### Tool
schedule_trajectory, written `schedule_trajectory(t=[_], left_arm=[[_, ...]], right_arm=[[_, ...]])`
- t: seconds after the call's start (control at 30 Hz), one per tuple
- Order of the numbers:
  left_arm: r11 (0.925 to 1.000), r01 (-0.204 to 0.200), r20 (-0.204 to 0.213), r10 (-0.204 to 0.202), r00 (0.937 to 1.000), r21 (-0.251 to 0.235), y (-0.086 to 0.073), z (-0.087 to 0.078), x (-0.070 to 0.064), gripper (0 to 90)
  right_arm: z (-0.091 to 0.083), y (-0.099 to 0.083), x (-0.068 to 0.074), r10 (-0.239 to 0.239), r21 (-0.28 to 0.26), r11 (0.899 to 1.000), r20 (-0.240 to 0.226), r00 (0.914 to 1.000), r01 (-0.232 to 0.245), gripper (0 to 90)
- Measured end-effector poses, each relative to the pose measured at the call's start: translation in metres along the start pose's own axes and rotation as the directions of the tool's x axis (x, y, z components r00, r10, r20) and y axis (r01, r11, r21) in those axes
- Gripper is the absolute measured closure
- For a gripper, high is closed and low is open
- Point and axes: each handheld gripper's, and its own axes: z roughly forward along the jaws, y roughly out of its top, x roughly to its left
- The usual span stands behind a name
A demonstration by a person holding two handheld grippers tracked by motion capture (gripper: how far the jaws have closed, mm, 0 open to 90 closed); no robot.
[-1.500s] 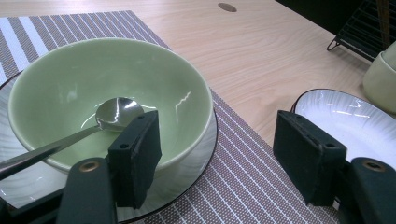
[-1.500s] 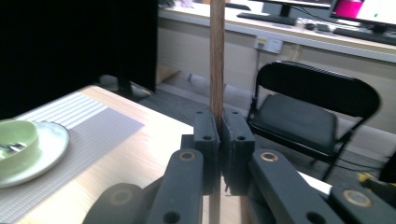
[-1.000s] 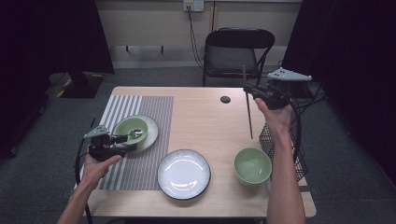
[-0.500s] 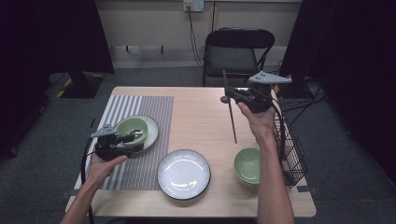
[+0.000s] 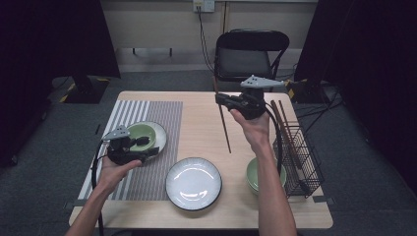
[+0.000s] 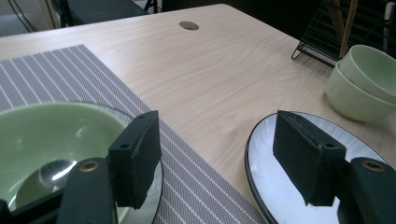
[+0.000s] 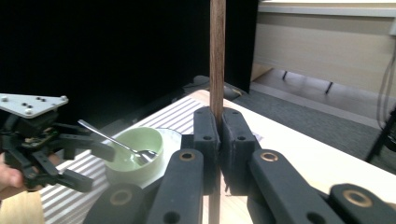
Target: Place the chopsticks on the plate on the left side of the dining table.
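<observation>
Above the table's far half, toward one o'clock from its centre, the right gripper (image 5: pixel 220 100) is held up in the air with its jaws pressed tight on a single dark wooden chopstick (image 5: pixel 223 123). The stick hangs nearly upright, tilted a little, its lower end pointing down at bare tabletop (image 5: pixel 206 128) between the striped placemat (image 5: pixel 160 113) and the black wire rack (image 5: pixel 302 152). From the right gripper view the chopstick (image 7: pixel 217 56) runs straight up between the two closed pads. More chopsticks (image 5: pixel 285 123) lean in the rack at three o'clock. Left gripper (image 5: pixel 142 147) sits low at nine o'clock, over the near edge of the placemat, jaws spread wide and holding nothing; its own view shows one pad over the green bowl (image 6: pixel 42 140) and the other over the white plate (image 6: pixel 266 158). That bowl (image 5: pixel 142 135) rests on a pale saucer on the mat, with a metal spoon (image 7: pixel 114 140) lying in it, handle up toward the left gripper. White plate with dark rim (image 5: pixel 193 183) lies at six o'clock. Two stacked green bowls (image 6: pixel 364 84) stand just beside the rack, partly hidden by the right forearm in the high view.
</observation>
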Motion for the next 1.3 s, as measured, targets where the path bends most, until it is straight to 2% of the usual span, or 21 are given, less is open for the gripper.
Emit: schedule_trajectory(t=[0.07, 0.17, 0.33, 0.47, 0.57, 0.63, 0.7, 0.77, 0.9, 0.97, 1.0, 1.03, 1.1, 1.13, 1.17, 1.3], left_arm=[[0.9999, 0.002, 0.057, -0.001, 0.9984, -0.01, 0.008, 0.001, -0.005, 30.2], [0.9992, -0.029, 0.051, 0.03, 0.9982, -0.026, 0.019, 0.005, -0.013, 30.9], [0.9975, -0.035, 0.082, 0.04, 0.9958, -0.061, 0.035, 0.011, -0.019, 30.7], [0.9962, -0.024, 0.12, 0.034, 0.9922, -0.084, 0.042, 0.018, -0.025, 31.0], [0.9957, -0.07, 0.124, 0.077, 0.9893, -0.061, 0.045, 0.024, -0.033, 34.4], [0.9964, -0.06, 0.159, 0.069, 0.9849, -0.06, 0.045, 0.027, -0.036, 34.1], [0.9965, -0.048, 0.163, 0.058, 0.9849, -0.068, 0.046, 0.03, -0.039, 33.0], [0.9961, -0.022, 0.196, 0.039, 0.9798, -0.085, 0.046, 0.031, -0.039, 33.0], [0.996, -0.029, 0.192, 0.044, 0.9803, -0.084, 0.044, 0.036, -0.044, 33.8], [0.9959, -0.01, 0.211, 0.029, 0.977, -0.09, 0.042, 0.039, -0.046, 34.8], [0.9952, -0.016, 0.211, 0.037, 0.9768, -0.096, 0.041, 0.039, -0.047, 36.4], [0.9954, -0.017, 0.207, 0.036, 0.9776, -0.094, 0.041, 0.04, -0.048, 36.8], [0.9944, -0.024, 0.214, 0.046, 0.9758, -0.103, 0.041, 0.039, -0.048, 37.9], [0.9945, -0.024, 0.209, 0.045, 0.9769, -0.102, 0.042, 0.038, -0.048, 38.5], [0.9943, -0.034, 0.2, 0.054, 0.9782, -0.101, 0.042, 0.037, -0.048, 43.1], [0.9939, -0.023, 0.203, 0.045, 0.9781, -0.108, 0.04, 0.034, -0.043, 46.5]], right_arm=[[0.004, 0.001, 0.005, -0.001, -0.004, 1.0, -0.012, 0.9999, 0.001, 85.8], [0.01, 0.002, 0.011, 0.007, -0.011, 1.0, -0.017, 0.9998, -0.007, 85.8], [0.018, 0.002, 0.025, 0.0, -0.009, 1.0, -0.043, 0.9991, 0.0, 85.8], [0.022, 0.002, 0.035, -0.003, -0.017, 1.0, -0.067, 0.9977, 0.002, 85.8], [0.026, 0.001, 0.045, -0.026, -0.018, 1.0, -0.073, 0.997, 0.025, 85.8], [0.028, 0.0, 0.05, -0.02, -0.026, 1.0, -0.098, 0.995, 0.018, 85.8], [0.033, -0.002, 0.057, -0.032, -0.025, 0.999, -0.106, 0.9938, 0.029, 85.8], [0.038, -0.004, 0.062, -0.026, -0.025, 0.999, -0.126, 0.9917, 0.023, 85.8], [0.051, -0.012, 0.072, -0.012, -0.019, 1.0, -0.165, 0.9862, 0.009, 85.8], [0.056, -0.016, 0.077, -0.011, -0.015, 1.0, -0.174, 0.9848, 0.009, 85.7], [0.058, -0.017, 0.08, -0.015, -0.008, 1.0, -0.171, 0.9852, 0.014, 85.8], [0.06, -0.02, 0.082, 0.007, -0.016, 1.0, -0.206, 0.9786, -0.01, 85.8], [0.063, -0.023, 0.086, 0.003, -0.019, 1.0, -0.204, 0.979, -0.007, 85.8], [0.065, -0.023, 0.087, 0.001, -0.019, 1.0, -0.209, 0.9778, -0.006, 85.8], [0.066, -0.024, 0.088, 0.008, -0.016, 1.0, -0.214, 0.9768, -0.012, 85.8], [0.067, -0.023, 0.088, 0.011, -0.019, 1.0, -0.218, 0.9759, -0.015, 85.8]])
